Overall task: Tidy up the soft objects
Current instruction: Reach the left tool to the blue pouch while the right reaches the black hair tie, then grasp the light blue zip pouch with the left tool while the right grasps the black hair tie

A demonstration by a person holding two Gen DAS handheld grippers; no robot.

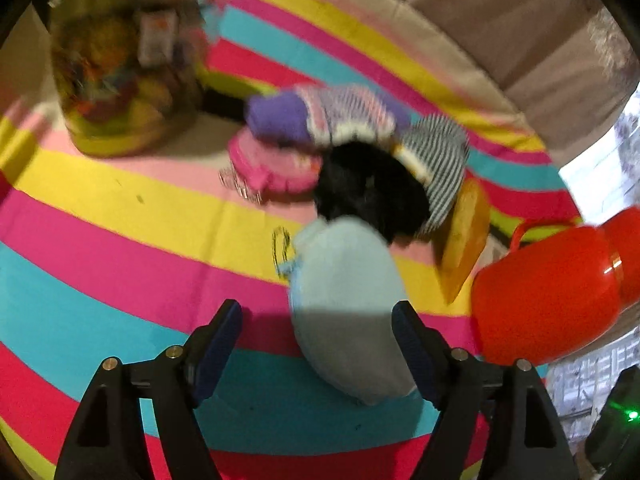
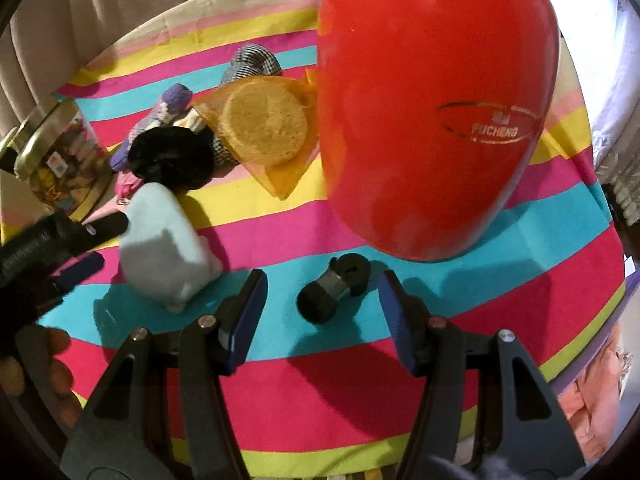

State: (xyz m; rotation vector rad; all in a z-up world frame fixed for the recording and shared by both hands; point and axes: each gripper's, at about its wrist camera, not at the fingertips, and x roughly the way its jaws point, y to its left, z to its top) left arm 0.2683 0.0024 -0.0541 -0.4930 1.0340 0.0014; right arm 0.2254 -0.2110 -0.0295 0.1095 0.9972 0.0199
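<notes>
A pale blue soft toy (image 1: 344, 300) lies on the striped cloth (image 1: 120, 248). My left gripper (image 1: 316, 340) is open around its near end; the right pad is at the toy's side, the left pad stands apart. In the right wrist view the same toy (image 2: 164, 240) sits at the left with the left gripper's fingers (image 2: 100, 227) beside it. My right gripper (image 2: 322, 312) is open, and a small black dumbbell-shaped piece (image 2: 332, 292) lies on the cloth between its fingertips, untouched. Behind lies a heap: black fluffy ball (image 1: 368, 188), striped and purple knits (image 1: 320, 116), a pink item (image 1: 276, 164).
A big red plastic container (image 2: 436, 108) stands close ahead of the right gripper, at the right edge (image 1: 548, 292) in the left view. A yellow sponge in an orange mesh bag (image 2: 264, 128) leans beside it. A gold-lidded glass jar (image 1: 120, 80) stands far left. Beige curtains hang behind.
</notes>
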